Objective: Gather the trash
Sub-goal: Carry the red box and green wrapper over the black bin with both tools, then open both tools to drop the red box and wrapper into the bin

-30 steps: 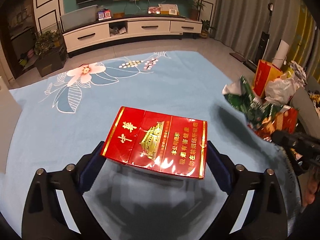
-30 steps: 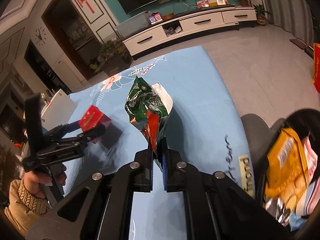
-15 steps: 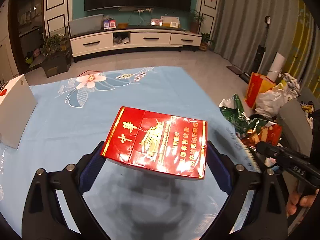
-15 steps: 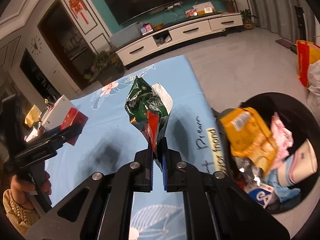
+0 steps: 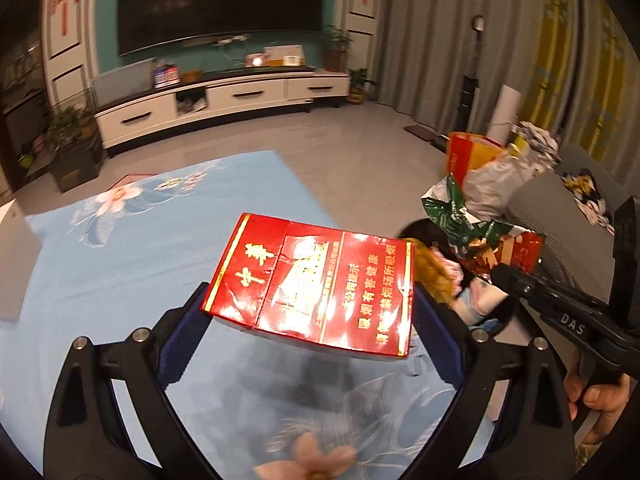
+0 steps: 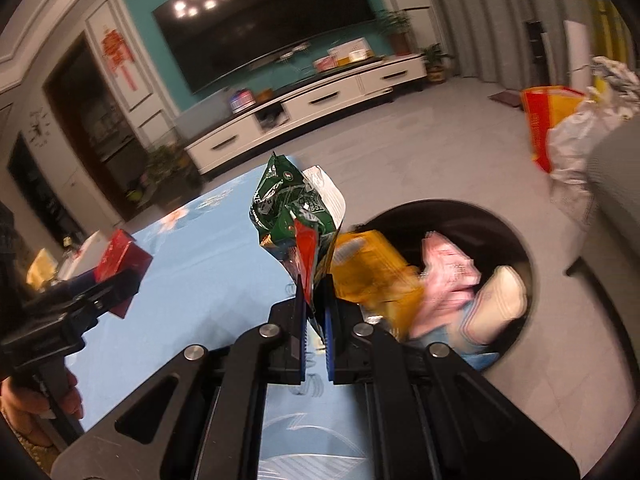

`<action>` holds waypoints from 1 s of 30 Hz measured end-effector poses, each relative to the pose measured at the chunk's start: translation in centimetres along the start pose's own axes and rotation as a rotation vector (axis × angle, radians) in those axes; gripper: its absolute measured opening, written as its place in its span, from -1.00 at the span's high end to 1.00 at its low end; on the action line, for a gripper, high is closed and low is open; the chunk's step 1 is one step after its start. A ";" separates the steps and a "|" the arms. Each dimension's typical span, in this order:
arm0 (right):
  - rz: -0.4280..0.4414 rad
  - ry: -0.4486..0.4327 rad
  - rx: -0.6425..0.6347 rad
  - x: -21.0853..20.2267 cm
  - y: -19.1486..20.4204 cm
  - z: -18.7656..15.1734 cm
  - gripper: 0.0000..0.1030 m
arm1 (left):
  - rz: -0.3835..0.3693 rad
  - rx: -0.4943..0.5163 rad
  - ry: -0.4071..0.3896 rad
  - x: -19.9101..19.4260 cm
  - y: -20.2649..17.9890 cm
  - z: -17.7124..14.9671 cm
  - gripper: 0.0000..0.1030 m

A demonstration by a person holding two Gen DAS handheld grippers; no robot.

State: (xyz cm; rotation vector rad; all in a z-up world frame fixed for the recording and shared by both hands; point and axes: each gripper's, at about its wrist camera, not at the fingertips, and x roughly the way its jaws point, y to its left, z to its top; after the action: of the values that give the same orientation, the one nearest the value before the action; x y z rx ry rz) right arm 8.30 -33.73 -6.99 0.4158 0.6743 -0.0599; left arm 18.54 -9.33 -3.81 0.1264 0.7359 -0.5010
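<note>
**Both our hands have swung over toward the bin, each with a piece of trash in its grip.**

On the left, our left gripper (image 5: 310, 320) holds the red cigarette pack (image 5: 312, 286) flat between its fingers (image 5: 184, 336), spread only as wide as the pack; a second ago it hung over the middle of the blue floral surface (image 5: 132, 264), and now it sits near that surface's right edge, with the black bin (image 6: 516, 240) coming into sight just beyond the pack. On the right, our right gripper (image 6: 314, 312) pinches the bottom of the green snack bag (image 6: 296, 212), fingers nearly pressed together, and the bin, barely visible a second ago, now lies open just beside the bag, already holding yellow and pink wrappers. We judge the carry nearly done: the bag can go in first, then the pack.
</note>
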 end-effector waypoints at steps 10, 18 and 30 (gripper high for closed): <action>-0.148 0.035 0.088 1.0 -6.3 -0.4 0.84 | -0.162 0.122 0.054 5.3 -9.0 1.0 -0.84; -0.167 0.088 0.096 3.1 -8.8 -1.1 0.83 | -0.194 0.237 0.108 10.4 -13.8 0.6 -0.84; -0.181 0.070 0.106 1.3 -8.8 -0.7 0.37 | -0.151 0.260 0.163 12.0 -14.1 0.3 -0.91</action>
State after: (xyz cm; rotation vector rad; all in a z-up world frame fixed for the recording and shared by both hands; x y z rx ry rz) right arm 7.25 -41.40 -11.41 0.4595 0.7786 -0.2548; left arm 19.47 -26.45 -10.76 0.3594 0.8414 -0.7361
